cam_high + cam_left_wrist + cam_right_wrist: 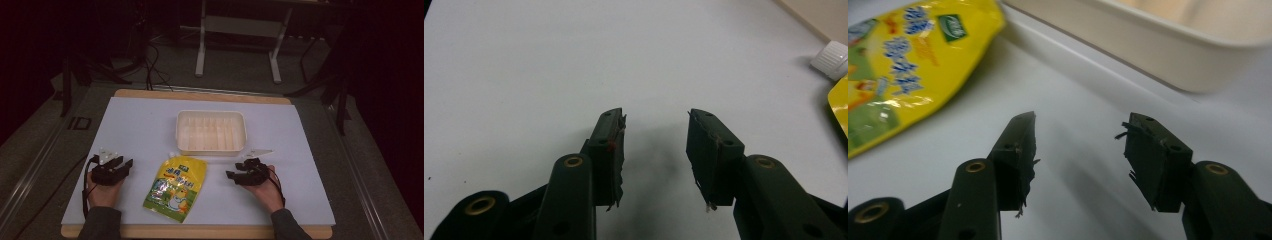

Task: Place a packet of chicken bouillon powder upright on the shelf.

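Note:
A yellow spouted pouch (176,187) with blue lettering lies flat on the white table cover, its white cap (173,155) pointing away from me. Behind it sits an empty cream plastic tub (211,132). My left gripper (125,163) rests on the cover left of the pouch, open, nothing between its jaws. In the left gripper view the left gripper (655,116) faces bare cover, with the cap (831,60) and a pouch corner (840,102) at the right edge. My right gripper (233,170) rests right of the pouch, open. In the right gripper view the right gripper (1080,121) points between pouch (903,65) and tub (1168,50).
The white cover (135,125) lies on a wooden tabletop (200,95) whose edges show at front and back. A white table frame (240,30) and cables stand on the dark floor beyond. Bare cover stretches on both sides of the tub.

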Demonstrator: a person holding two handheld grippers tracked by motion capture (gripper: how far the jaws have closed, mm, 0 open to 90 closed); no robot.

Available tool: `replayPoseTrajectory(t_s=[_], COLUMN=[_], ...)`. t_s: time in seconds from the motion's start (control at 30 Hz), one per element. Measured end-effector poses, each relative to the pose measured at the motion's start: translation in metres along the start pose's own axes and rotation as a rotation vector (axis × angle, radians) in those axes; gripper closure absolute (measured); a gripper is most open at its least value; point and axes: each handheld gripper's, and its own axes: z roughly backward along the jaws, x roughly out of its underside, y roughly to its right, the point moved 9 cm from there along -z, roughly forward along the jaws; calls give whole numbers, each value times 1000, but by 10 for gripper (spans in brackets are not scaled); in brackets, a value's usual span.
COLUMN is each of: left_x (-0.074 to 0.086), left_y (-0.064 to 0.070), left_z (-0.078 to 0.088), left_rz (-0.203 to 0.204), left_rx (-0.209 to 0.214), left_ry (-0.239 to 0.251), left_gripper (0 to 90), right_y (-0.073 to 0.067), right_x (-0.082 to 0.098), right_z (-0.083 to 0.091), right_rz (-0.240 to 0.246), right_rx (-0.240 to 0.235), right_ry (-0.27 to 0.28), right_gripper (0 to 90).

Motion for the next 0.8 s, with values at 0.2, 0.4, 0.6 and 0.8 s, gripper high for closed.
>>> replayPoseTrajectory(t_s=[0.2, 0.4, 0.6, 0.8], left_x=[0, 0, 0, 0], left_y=[0, 1, 1, 1], left_z=[0, 0, 0, 0], left_rz=[-4, -7, -13, -18], left_rx=[-4, -2, -2, -4], left_ry=[-2, -3, -5, -5], left_gripper=[573, 576, 577, 577], right_y=[-22, -36, -50, -59], right_x=[-11, -16, -24, -28], right_z=[-15, -26, -39, -54], right_rz=[9, 21, 42, 47], right_rx=[-78, -109, -133, -155], right_ry=[1, -5, -9, -28], right_gripper=[419, 408, 392, 388])
